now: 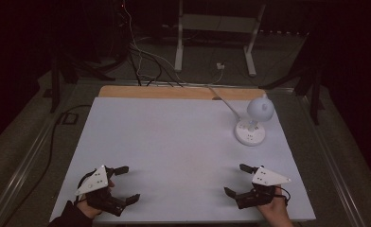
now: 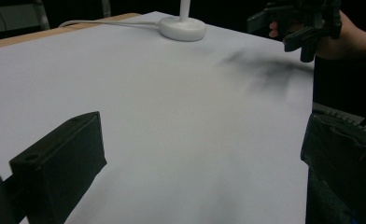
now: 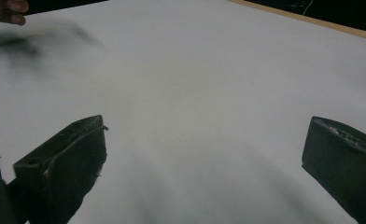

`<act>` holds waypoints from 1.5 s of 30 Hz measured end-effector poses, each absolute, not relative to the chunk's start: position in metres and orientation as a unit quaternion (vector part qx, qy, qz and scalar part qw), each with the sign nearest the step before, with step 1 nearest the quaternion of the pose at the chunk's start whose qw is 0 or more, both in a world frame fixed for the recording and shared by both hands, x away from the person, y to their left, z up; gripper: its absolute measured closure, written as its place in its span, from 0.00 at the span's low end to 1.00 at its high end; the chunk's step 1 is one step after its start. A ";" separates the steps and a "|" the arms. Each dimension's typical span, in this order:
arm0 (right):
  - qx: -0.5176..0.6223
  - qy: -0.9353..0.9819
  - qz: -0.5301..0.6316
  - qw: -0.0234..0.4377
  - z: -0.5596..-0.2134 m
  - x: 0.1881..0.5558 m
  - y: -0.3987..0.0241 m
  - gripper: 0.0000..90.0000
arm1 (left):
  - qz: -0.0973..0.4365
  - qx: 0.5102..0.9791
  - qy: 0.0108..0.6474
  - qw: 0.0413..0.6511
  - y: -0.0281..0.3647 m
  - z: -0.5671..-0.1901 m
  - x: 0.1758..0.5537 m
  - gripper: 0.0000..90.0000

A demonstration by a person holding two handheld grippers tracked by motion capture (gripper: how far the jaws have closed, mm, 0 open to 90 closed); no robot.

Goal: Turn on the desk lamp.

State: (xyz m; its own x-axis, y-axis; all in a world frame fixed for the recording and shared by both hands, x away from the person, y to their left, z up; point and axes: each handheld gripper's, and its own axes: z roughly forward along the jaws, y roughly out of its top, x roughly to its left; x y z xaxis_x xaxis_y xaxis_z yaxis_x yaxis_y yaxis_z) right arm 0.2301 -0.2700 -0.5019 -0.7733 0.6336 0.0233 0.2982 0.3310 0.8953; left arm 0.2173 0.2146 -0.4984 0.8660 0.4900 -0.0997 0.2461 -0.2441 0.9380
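lamp point(image 1: 253, 120) stands at the far right of the white worktop point(image 1: 174, 142), well apart from both grippers: small, white, round base, ball head, thin cord. it looks light, so a careless nudge could tip it. left gripper point(image 1: 125, 184) and right gripper point(image 1: 236, 179) fingers are spread, empty.

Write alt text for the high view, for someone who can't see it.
Two hand-held grippers, the left gripper and the right gripper, rest open and apart near the front edge of a white table. A small white desk lamp stands at the far right.
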 end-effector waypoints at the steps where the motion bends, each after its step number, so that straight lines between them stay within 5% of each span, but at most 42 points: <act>1: 0.292 0.799 0.499 0.163 -0.501 0.230 -0.269 0.00 | 0.107 0.781 0.236 0.568 0.215 -0.498 0.217 0.00; 16: 0.279 0.813 0.498 0.117 -0.472 0.222 -0.251 0.00 | 0.112 0.777 0.238 0.572 0.215 -0.498 0.218 0.00; 45: 0.277 0.803 0.511 0.132 -0.435 0.248 -0.253 0.00 | 0.107 0.775 0.242 0.573 0.216 -0.499 0.219 0.00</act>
